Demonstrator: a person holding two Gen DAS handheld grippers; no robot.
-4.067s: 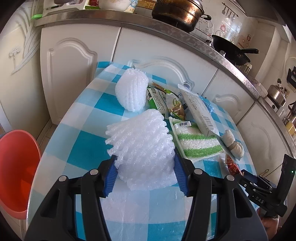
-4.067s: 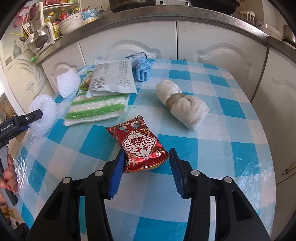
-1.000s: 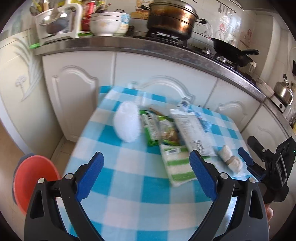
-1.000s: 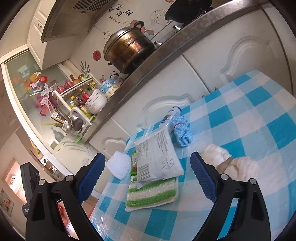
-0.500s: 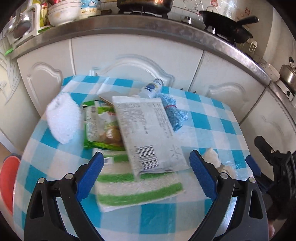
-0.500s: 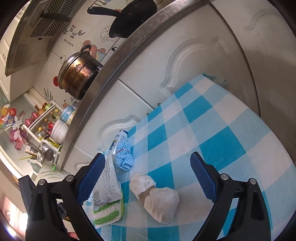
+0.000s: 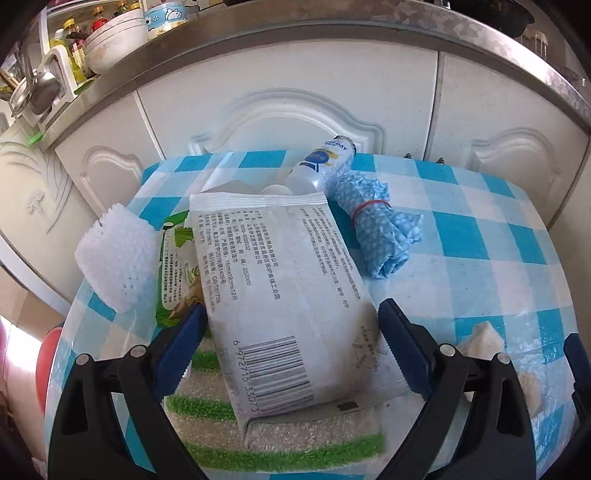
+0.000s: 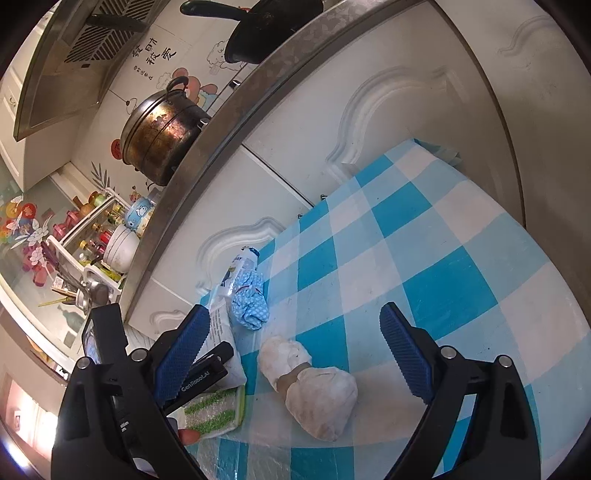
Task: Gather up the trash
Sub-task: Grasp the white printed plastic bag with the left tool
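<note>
Left wrist view: left hand-held gripper (image 7: 290, 345), jaws spread and empty, had closed in around the grey wipes packet (image 7: 288, 295) lying on the striped cloth (image 7: 273, 435) on the checked surface (image 7: 480, 236).
Change: foam net gone from its jaws; packet likely next.
Right hand-held gripper (image 8: 295, 354): released, empty, above a cloth bundle (image 8: 314, 384).
Writing: barcode "6 972715 33073"; bottle (image 7: 321, 162) label unclear.

White cabinet doors (image 7: 295, 110) with raised arched panels stand directly behind the table (image 8: 424, 266), which carries a blue-and-white checked cover. A steel-edged countertop (image 7: 332, 29) runs above the doors. On it: 1 tarnished lidded pot (image 8: 159, 133), 1 black pan (image 8: 266, 29), stacked bowls (image 7: 114, 40). Above the pot: a range hood (image 8: 74, 55) and cartoon wall decals (image 8: 155, 51).
</note>
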